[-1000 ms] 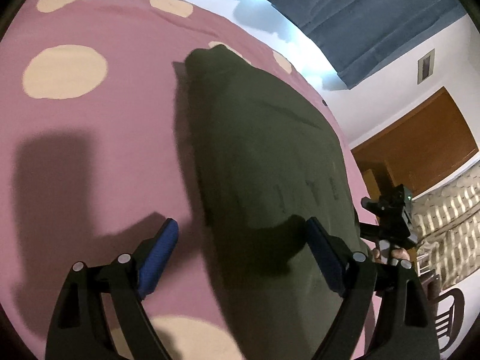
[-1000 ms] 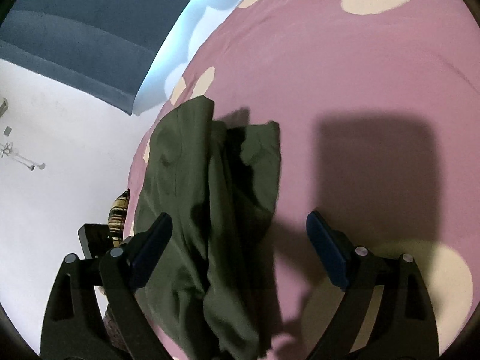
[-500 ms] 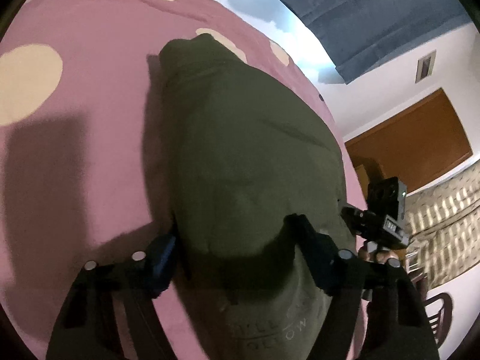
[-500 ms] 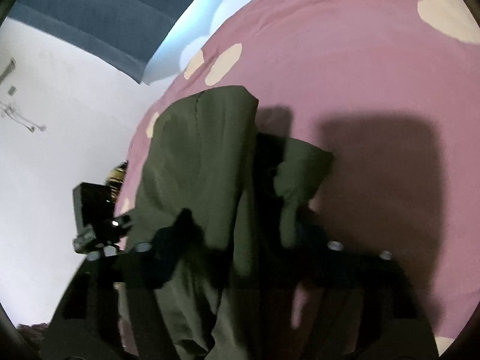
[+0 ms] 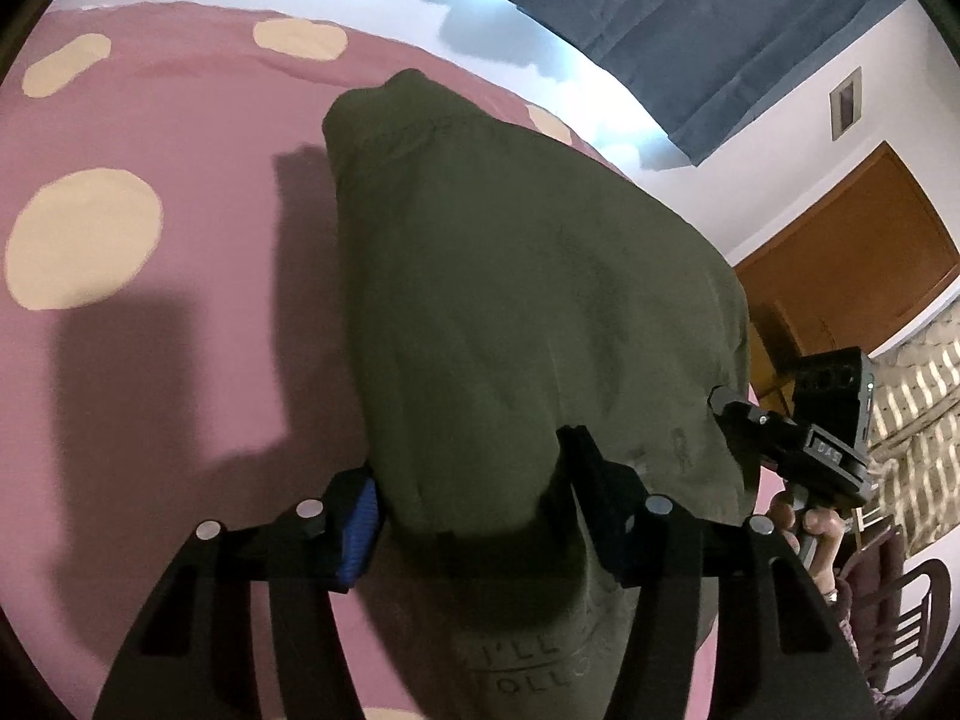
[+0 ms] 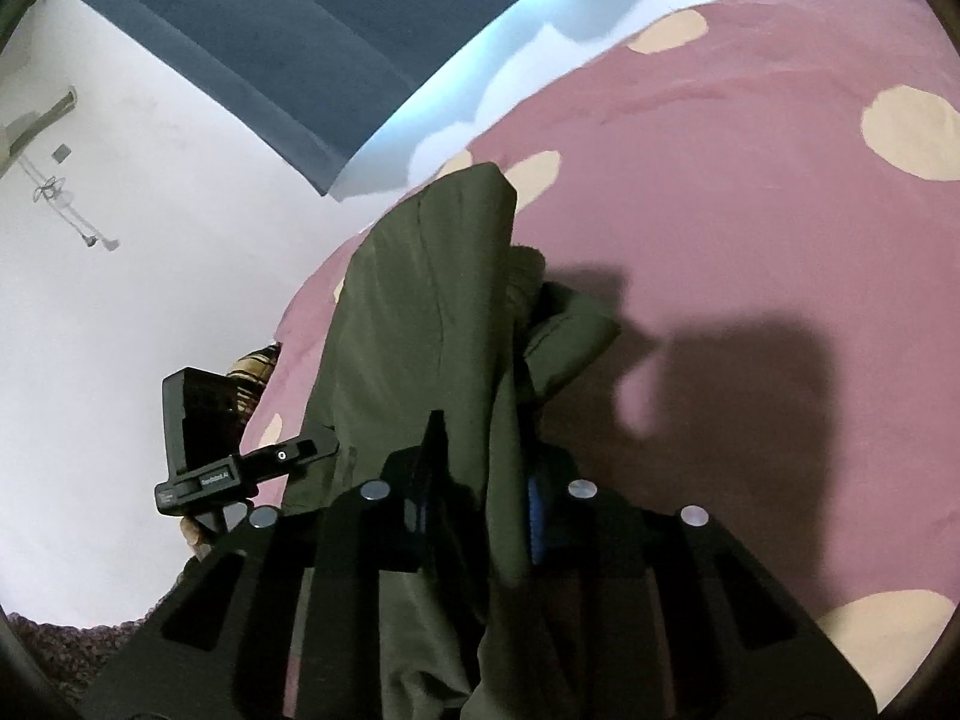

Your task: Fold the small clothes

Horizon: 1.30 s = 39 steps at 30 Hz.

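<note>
Both of your hand-held grippers have just been closing: the left hand-held gripper is now pinching a wide fold of the olive garment, and the right hand-held gripper is clamping a narrow bunch of it. You are lifting the near edge off the pink spotted bed; the far end is lying there. Folding is only beginning. You are aiming both downward, side by side.

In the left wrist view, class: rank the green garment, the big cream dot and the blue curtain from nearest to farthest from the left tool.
1. Green garment: between the left tool fingers.
2. Big cream dot: left, on the bedspread.
3. Blue curtain: top, beyond the bed.
</note>
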Motion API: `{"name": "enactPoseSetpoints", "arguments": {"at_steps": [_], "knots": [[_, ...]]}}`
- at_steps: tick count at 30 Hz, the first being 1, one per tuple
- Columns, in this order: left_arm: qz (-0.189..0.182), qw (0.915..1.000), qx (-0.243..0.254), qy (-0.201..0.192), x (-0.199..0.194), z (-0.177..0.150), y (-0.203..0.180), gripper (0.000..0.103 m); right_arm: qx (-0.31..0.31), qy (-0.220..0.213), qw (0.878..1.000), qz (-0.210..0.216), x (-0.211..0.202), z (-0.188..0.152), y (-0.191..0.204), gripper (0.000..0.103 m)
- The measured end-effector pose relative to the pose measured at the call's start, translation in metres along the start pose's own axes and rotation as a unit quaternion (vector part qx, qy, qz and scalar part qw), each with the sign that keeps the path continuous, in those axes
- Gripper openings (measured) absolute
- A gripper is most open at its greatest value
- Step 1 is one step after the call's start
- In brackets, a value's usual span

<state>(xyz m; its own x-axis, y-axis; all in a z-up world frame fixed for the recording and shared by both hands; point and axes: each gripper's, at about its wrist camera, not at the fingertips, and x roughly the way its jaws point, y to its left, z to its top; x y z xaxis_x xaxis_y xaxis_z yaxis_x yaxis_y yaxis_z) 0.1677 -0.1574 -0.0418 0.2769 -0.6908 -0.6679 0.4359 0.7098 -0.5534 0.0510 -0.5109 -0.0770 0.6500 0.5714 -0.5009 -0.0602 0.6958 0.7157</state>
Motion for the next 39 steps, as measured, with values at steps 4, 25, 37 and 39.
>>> {"name": "enactPoseSetpoints", "arguments": {"at_steps": [4, 25, 37, 39], "knots": [[0.019, 0.9998, -0.001, -0.008, -0.019, 0.002, 0.011, 0.057, 0.003, 0.004, 1.0, 0.019, 0.012, 0.001, 0.007, 0.021], [0.071, 0.9956, -0.05, -0.037, -0.057, 0.02, 0.098, 0.058, 0.082, 0.046, 0.993, 0.074, 0.127, 0.027, 0.015, 0.021], [0.067, 0.9956, -0.051, -0.042, -0.058, 0.016, 0.102, 0.06, 0.094, 0.045, 0.992, 0.077, 0.132, 0.025, 0.014, 0.027], [0.068, 0.9956, -0.05, -0.042, -0.058, 0.016, 0.102, 0.06, 0.097, 0.045, 0.991, 0.078, 0.133, 0.025, 0.014, 0.028]]}}
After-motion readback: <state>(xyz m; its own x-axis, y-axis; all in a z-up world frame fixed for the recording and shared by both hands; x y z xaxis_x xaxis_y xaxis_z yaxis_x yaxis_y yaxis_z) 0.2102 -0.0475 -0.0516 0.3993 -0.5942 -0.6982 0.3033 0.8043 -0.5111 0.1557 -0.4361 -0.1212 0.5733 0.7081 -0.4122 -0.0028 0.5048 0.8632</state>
